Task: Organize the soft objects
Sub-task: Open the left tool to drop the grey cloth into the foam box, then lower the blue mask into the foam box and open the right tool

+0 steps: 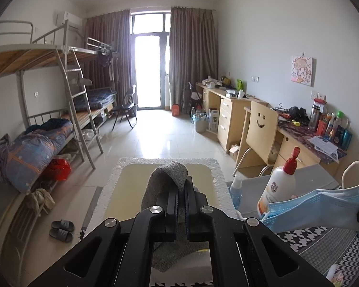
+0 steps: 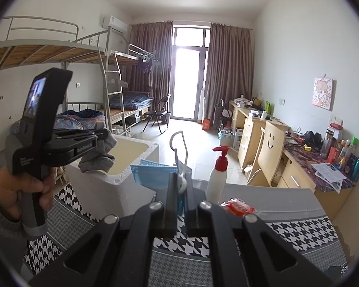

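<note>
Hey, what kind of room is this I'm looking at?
Most likely a shared dormitory room. Grey metal bunk beds with ladders line one wall, a row of light wooden desks cluttered with bottles and cables lines the other, and brown curtains frame a glass balcony door.

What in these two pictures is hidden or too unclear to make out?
- Foam box floor, left wrist view: mostly hidden behind the grey sock and the left gripper.
- Face mask, right wrist view: its pinched part sits behind the right gripper.
- Pump bottle label, left wrist view: partly covered by the mask, print too small.
- Red packet, right wrist view: wording blurred.
- Blue object, right wrist view: cut off by the lens edge.
</note>
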`<state>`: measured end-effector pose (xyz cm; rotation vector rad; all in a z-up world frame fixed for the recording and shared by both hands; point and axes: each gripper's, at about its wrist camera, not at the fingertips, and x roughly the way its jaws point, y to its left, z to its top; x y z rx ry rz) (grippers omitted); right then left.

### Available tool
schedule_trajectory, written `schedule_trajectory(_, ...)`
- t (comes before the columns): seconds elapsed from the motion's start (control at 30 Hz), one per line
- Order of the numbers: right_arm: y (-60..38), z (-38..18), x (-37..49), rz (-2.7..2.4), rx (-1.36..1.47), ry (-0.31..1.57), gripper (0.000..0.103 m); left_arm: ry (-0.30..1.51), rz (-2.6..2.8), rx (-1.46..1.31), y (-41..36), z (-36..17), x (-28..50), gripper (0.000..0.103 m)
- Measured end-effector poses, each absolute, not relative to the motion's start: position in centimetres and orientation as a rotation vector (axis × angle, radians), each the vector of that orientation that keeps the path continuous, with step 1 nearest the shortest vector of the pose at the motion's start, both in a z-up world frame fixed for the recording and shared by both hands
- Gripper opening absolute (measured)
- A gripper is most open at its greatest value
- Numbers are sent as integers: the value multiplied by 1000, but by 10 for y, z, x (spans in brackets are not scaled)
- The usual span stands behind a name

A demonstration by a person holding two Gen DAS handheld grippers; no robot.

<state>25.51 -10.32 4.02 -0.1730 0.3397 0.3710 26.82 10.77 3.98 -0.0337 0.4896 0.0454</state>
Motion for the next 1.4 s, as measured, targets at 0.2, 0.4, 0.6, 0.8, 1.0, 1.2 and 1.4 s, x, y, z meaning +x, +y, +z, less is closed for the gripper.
schedule_trajectory(0.2,-96,44,262,362,-177,340,6,538,36,-45,116,33,280,26)
schedule_trajectory(0.4,-86,49,265,363,-186,330,6,472,81,-35,123,41,265,87)
schedule_trajectory(0.6,-77,53,268,373,-198,322,6,441,98,-28,129,46,251,95)
schedule_trajectory(0.8,-68,57,271,398,-204,320,6,442,97,-49,132,45,238,102)
schedule_trajectory(1.0,-58,60,277,424,-199,328,6,436,76,-64,137,42,218,102)
schedule_trajectory(1.2,-46,59,286,450,-201,345,6,445,23,-72,138,38,204,102)
schedule_trajectory(1.4,-36,55,292,470,-211,361,6,435,-8,-70,141,33,190,102)
